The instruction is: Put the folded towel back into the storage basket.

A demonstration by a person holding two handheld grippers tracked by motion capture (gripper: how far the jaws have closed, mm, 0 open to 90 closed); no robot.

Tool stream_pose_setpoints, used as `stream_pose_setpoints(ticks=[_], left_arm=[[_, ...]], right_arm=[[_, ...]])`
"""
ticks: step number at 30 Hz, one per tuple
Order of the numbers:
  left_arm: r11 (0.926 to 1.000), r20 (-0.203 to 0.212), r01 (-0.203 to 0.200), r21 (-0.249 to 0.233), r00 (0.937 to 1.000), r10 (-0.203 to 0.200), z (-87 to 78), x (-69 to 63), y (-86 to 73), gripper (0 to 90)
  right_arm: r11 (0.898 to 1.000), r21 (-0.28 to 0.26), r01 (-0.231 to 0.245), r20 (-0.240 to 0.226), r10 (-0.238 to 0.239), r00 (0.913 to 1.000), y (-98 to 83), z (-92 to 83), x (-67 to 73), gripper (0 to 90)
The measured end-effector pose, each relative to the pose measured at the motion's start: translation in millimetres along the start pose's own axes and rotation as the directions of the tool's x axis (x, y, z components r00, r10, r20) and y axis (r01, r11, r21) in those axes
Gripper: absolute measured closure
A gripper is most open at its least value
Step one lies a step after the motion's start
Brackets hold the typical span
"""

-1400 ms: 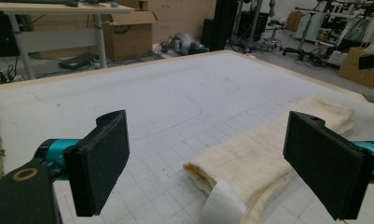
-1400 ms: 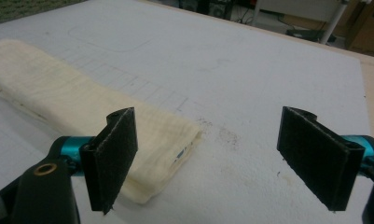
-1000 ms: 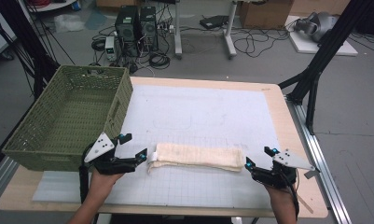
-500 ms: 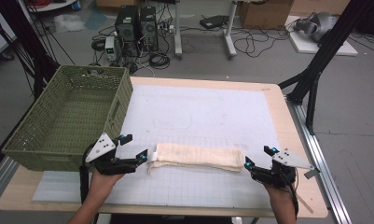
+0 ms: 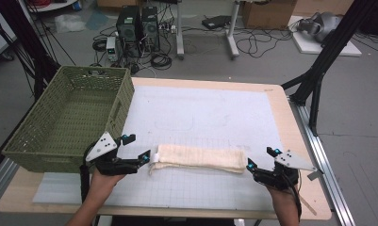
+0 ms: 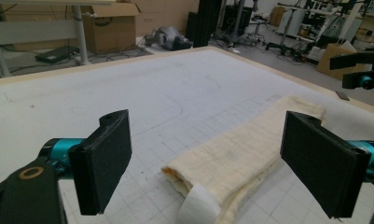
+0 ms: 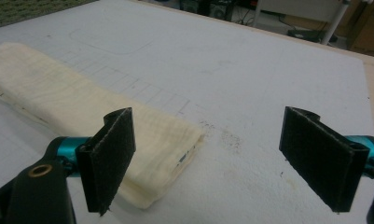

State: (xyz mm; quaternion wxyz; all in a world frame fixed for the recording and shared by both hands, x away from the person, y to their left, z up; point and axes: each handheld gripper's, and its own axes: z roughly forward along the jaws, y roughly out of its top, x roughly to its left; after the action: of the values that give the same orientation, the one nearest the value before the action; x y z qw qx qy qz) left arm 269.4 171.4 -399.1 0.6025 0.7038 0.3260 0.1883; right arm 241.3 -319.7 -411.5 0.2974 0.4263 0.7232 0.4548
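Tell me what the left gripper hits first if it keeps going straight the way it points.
Most likely the folded cream towel: its near end lies between the open jaws of the left gripper, just ahead, though the exact gap is unclear.

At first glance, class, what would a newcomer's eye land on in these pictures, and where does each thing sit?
The folded cream cloth lies lengthwise near the front of the white mat, with an open left gripper at one end and an open right gripper at the other. Next comes the big green woven basket, standing at the table's left edge beside the left gripper.
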Motion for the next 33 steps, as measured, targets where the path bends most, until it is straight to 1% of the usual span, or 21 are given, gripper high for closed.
stream_pose_setpoints(ticks=[3,5,6,7,9,10,12,13,14,15,16,17,20,22,24,26,28,29,30,31,33], left_arm=[[0.9998,0.004,0.006,0.02,1.0,-0.006,1.9,1.0,2.1,16.8],[0.9988,0.005,0.01,0.047,0.9999,-0.011,5.5,2.0,2.9,16.7],[0.9988,0.005,0.01,0.047,0.9999,-0.011,5.5,2.0,2.9,16.7],[0.998,0.005,0.014,0.061,0.9999,-0.014,7.3,2.9,3.1,16.7],[0.9961,0.016,0.032,0.082,0.9993,-0.034,12.3,4.6,3.6,16.7],[0.995,0.021,0.034,0.094,0.9991,-0.036,14.3,5.0,4.0,16.8],[0.9893,0.051,0.034,0.142,0.9978,-0.042,22.7,6.0,5.3,18.1],[0.9873,0.053,0.037,0.154,0.9975,-0.046,25.3,6.3,5.5,18.1],[0.9873,0.053,0.037,0.154,0.9975,-0.046,25.3,6.3,5.5,18.1],[0.9831,0.061,0.05,0.176,0.9962,-0.062,30.3,7.3,5.9,18.1],[0.9809,0.063,0.052,0.187,0.9959,-0.065,32.6,7.8,6.0,18.1],[0.9809,0.063,0.052,0.187,0.9959,-0.065,32.6,7.8,6.0,18.1],[0.9752,0.069,0.065,0.211,0.9944,-0.081,39.0,8.3,5.9,18.8],[0.9694,0.065,0.063,0.237,0.9947,-0.08,44.4,7.6,4.8,18.9],[0.9679,0.061,0.063,0.243,0.9949,-0.08,45.7,7.6,4.4,19.0],[0.9642,0.054,0.064,0.258,0.9954,-0.08,48.7,7.7,3.2,19.0],[0.9613,0.038,0.07,0.266,0.9958,-0.083,51.9,7.7,2.0,19.0],[0.959,0.032,0.068,0.275,0.9963,-0.08,53.2,8.0,1.5,19.2],[0.9541,0.02,0.066,0.292,0.997,-0.075,55.9,7.9,0.5,19.4],[0.9541,0.02,0.066,0.292,0.997,-0.075,55.9,7.9,0.5,19.6],[0.9486,0.006,0.066,0.31,0.9975,-0.071,59.6,7.9,-1.1,20.0]], right_arm=[[1.0,-0.002,-0.002,-0.001,0.002,1.0,0.1,-0.2,0.2,16.9],[1.0,-0.001,-0.003,-0.001,0.003,1.0,0.1,-0.3,0.1,17.0],[1.0,-0.002,0.0,0.0,0.0,1.0,0.1,-0.5,-0.1,17.0],[1.0,-0.002,0.0,0.0,0.0,1.0,0.1,-0.5,-0.1,17.0],[1.0,-0.001,-0.004,0.0,0.004,1.0,-0.1,-0.8,-0.5,17.0],[1.0,-0.001,-0.001,0.0,0.001,1.0,-0.2,-0.7,-1.0,17.0],[1.0,0.001,-0.006,-0.001,0.006,1.0,-0.2,-0.2,-1.0,17.0],[1.0,0.0,-0.003,-0.001,0.003,1.0,-0.1,0.0,-1.0,17.0],[1.0,0.001,-0.003,-0.001,0.003,1.0,-0.1,0.2,-0.7,17.0],[1.0,0.001,-0.002,-0.002,0.002,1.0,0.0,0.3,-0.5,17.0],[1.0,0.002,-0.002,-0.004,0.002,1.0,0.0,0.2,-0.4,16.9],[1.0,0.002,-0.002,-0.004,0.002,1.0,0.0,0.2,-0.4,16.9],[1.0,0.003,-0.003,-0.003,0.003,1.0,-0.2,0.3,-0.4,16.9],[1.0,-0.004,-0.006,-0.002,0.006,1.0,-0.5,0.1,-0.8,17.0],[1.0,-0.004,-0.009,-0.001,0.009,1.0,-0.5,-0.1,-0.8,17.0],[1.0,-0.004,-0.01,-0.001,0.01,0.9999,-0.5,-0.2,-0.7,17.0],[1.0,-0.002,-0.011,-0.002,0.011,0.9999,-0.5,0.3,-0.4,17.0],[1.0,-0.002,-0.006,-0.004,0.006,1.0,-0.6,0.9,-0.4,17.0],[1.0,-0.001,-0.007,-0.003,0.007,1.0,-0.5,1.1,-0.1,17.0],[1.0,-0.002,-0.004,-0.003,0.004,1.0,-0.5,1.3,-0.2,17.0],[1.0,-0.002,-0.004,-0.003,0.004,1.0,-0.5,1.6,-0.2,17.0]])
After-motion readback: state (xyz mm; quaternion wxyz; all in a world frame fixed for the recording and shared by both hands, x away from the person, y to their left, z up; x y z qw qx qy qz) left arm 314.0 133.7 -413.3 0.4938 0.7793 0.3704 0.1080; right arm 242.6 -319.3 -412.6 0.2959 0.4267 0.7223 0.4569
